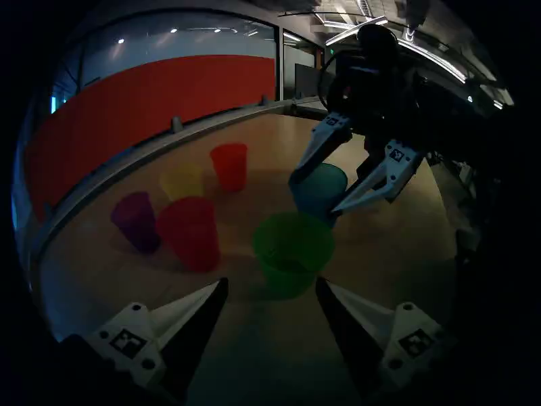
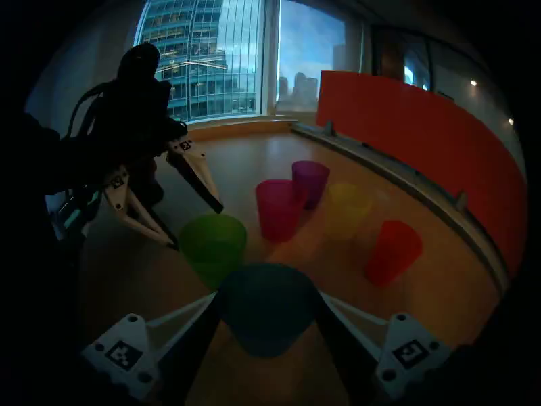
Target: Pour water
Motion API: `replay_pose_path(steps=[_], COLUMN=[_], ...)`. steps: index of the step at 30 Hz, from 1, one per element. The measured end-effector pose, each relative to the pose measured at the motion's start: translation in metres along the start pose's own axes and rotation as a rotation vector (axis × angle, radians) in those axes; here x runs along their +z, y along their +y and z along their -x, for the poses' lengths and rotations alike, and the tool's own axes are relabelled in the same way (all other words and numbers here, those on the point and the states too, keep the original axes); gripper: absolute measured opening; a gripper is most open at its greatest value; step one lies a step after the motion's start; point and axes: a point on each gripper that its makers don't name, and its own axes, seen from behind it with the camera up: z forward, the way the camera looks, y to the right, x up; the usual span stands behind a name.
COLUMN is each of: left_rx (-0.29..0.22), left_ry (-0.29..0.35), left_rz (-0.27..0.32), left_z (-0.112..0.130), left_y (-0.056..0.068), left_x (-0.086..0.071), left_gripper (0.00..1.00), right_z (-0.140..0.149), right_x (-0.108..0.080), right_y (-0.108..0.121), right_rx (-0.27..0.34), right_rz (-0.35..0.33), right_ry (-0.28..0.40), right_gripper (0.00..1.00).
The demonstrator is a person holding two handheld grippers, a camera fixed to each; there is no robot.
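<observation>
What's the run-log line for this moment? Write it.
left gripper: open, tips at green cup | right gripper: fingers around teal cup, grip unclear | pour: not started

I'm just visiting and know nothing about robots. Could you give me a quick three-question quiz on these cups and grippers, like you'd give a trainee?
1. How many cups stand on the table?
2. True or false: the left gripper is shut on the green cup.
3. Which cup sits between the fingers of the right gripper? A purple, B teal, C yellow.
Key: 1. Six. 2. False: it is open, with the green cup just ahead of its fingers. 3. B, the teal cup.
</observation>
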Motion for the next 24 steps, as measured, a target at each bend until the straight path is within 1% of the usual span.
replay_pose_path(steps=[3,6,18,24], left_rx=[-0.005,-0.009,-0.01,-0.011], left_ry=[0.005,0.01,0.017,0.022], left_rz=[-0.004,0.003,0.002,0.0], left_z=[-0.001,-0.002,-0.004,-0.007], left_y=[-0.002,-0.001,0.0,0.001], left_x=[-0.003,-0.005,-0.01,-0.01], left_gripper=[0.96,0.96,0.96,0.96], right_z=[0.005,0.008,0.015,0.022], right_x=[0.001,0.002,-0.004,-0.005], right_y=[-0.002,-0.002,-0.006,-0.005], right_rx=[0.003,0.004,-0.016,-0.012], right_rz=[-0.001,0.006,0.016,0.027], right_ry=[-0.006,-0.009,-0.021,-0.035], right_gripper=[0.93,0.93,0.94,0.94])
